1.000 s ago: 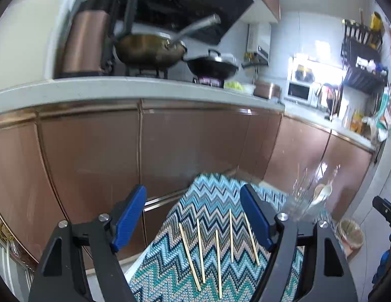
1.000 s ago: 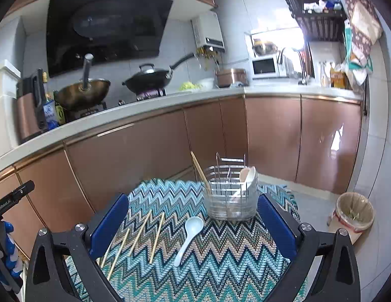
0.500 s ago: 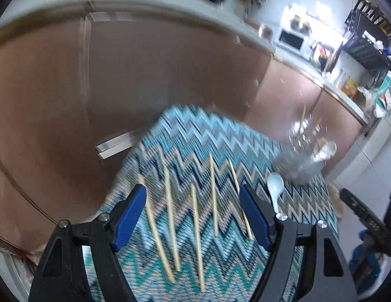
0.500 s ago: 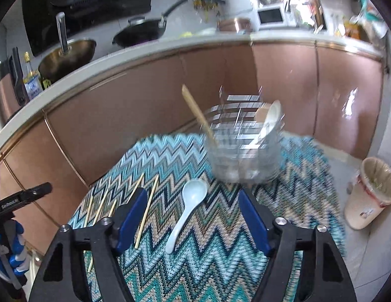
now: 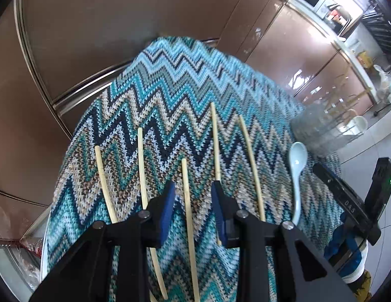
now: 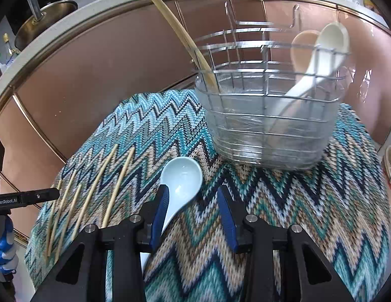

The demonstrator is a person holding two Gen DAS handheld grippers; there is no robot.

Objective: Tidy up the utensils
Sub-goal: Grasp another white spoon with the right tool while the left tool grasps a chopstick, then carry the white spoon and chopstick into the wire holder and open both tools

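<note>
Left claw (image 5: 193,188) open, empty, straddling the middle chopstick (image 5: 188,216) of five on the zigzag-cloth bench (image 5: 170,80). Right claw (image 6: 191,198) open, empty; pale blue spoon (image 6: 181,178) just beside its left finger, handle hidden beneath. Wire caddy (image 6: 268,125) blurred, near the bench's far edge.

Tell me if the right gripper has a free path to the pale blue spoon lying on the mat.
Probably yes. The right gripper is open and low over the mat, and the spoon lies bare just left of its centre line, handle by the left finger. Nothing covers it; the wire basket stands farther back.
</note>
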